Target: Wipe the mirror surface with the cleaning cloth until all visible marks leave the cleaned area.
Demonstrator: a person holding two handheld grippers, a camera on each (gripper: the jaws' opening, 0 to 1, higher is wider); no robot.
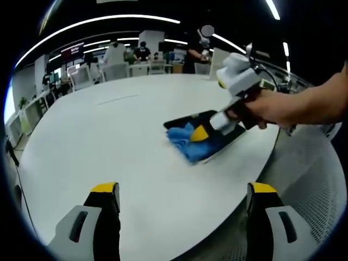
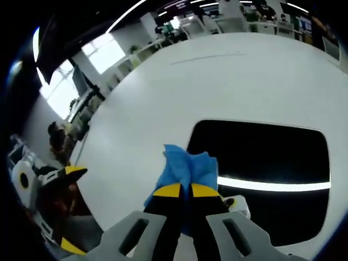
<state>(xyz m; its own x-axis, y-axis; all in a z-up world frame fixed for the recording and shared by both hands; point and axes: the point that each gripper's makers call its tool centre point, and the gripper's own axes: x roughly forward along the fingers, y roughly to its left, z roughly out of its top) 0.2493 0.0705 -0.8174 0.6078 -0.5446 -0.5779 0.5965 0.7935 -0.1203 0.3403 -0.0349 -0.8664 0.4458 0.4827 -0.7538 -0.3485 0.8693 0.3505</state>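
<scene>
- Right tool (image 2: 180, 190): jaws pressed together, pinching blue cloth (image 2: 187, 166) at mirror (image 2: 272, 157) edge.
- Mirror flat on white bench (image 1: 109, 141), near its edge.
- Left tool (image 1: 182, 197): jaws spread, holding nothing, above bench.

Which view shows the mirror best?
The right gripper view: the mirror lies close and large, its dark surface reflecting a ceiling light, the cloth at its edge. The left gripper view shows it small, partly covered by cloth and hand-held gripper.

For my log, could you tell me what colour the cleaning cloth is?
The cleaning cloth is blue, clearest in the right gripper view.
</scene>
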